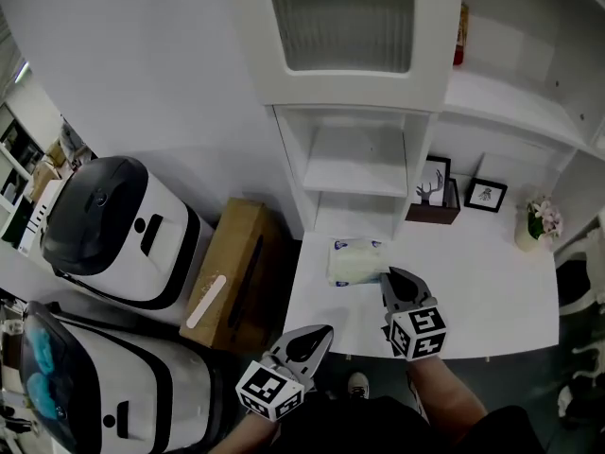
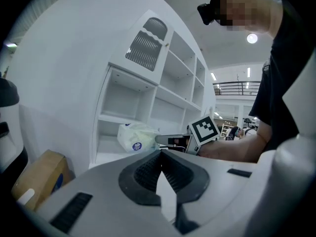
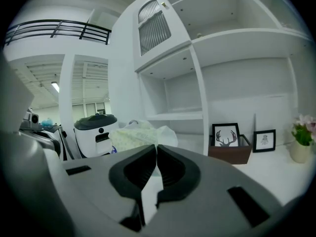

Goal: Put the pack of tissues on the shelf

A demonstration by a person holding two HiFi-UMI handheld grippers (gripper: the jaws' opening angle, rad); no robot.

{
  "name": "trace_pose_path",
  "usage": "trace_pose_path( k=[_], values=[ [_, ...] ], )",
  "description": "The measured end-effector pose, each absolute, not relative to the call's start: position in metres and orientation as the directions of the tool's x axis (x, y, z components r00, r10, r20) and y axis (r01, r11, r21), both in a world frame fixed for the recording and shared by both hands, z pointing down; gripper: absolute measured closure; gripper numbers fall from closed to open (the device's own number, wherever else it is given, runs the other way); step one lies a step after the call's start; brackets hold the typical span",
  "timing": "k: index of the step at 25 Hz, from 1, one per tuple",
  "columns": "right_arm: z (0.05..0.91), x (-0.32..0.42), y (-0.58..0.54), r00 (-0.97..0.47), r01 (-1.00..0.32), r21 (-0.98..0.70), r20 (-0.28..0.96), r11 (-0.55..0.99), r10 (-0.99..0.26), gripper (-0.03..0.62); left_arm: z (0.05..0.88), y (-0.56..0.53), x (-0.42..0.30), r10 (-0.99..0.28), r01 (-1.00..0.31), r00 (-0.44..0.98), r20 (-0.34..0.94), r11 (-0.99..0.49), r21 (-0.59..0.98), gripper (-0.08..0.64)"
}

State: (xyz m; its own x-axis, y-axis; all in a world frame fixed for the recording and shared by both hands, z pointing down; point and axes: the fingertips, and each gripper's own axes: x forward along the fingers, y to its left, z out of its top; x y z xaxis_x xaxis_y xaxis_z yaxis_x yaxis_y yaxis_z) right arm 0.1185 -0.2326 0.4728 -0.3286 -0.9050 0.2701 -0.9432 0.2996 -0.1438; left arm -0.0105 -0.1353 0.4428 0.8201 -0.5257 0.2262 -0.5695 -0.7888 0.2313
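The pack of tissues (image 1: 352,261), white and in a crinkly wrap, lies on the white counter (image 1: 492,282) in front of the open shelf bay (image 1: 354,173). My right gripper (image 1: 388,274) is shut, its tips right at the pack's right edge. I cannot tell whether they pinch the wrap. In the right gripper view the pack (image 3: 140,135) sits just beyond the closed jaws of that gripper (image 3: 156,147). My left gripper (image 1: 326,330) is shut and holds nothing at the counter's front left edge. In its own view the left gripper (image 2: 159,153) faces the pack (image 2: 134,136) and the right gripper (image 2: 159,139).
Two framed pictures (image 1: 435,180) (image 1: 485,194) and a brown holder (image 1: 433,214) stand at the back of the counter, and a flower vase (image 1: 537,223) at the far right. A cardboard box (image 1: 232,268) and two white machines (image 1: 113,230) (image 1: 95,386) stand on the left.
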Motion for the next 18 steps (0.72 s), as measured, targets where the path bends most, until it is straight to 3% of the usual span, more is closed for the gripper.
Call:
trace_pose_path(
  k=[18],
  values=[
    [0.492, 0.108, -0.282, -0.208, -0.976, -0.126, 0.315, 0.177, -0.926, 0.584, 0.454, -0.193, -0.026, -0.382, -0.44, 0.89, 0.247, -0.862, 0.252, 0.555]
  ],
)
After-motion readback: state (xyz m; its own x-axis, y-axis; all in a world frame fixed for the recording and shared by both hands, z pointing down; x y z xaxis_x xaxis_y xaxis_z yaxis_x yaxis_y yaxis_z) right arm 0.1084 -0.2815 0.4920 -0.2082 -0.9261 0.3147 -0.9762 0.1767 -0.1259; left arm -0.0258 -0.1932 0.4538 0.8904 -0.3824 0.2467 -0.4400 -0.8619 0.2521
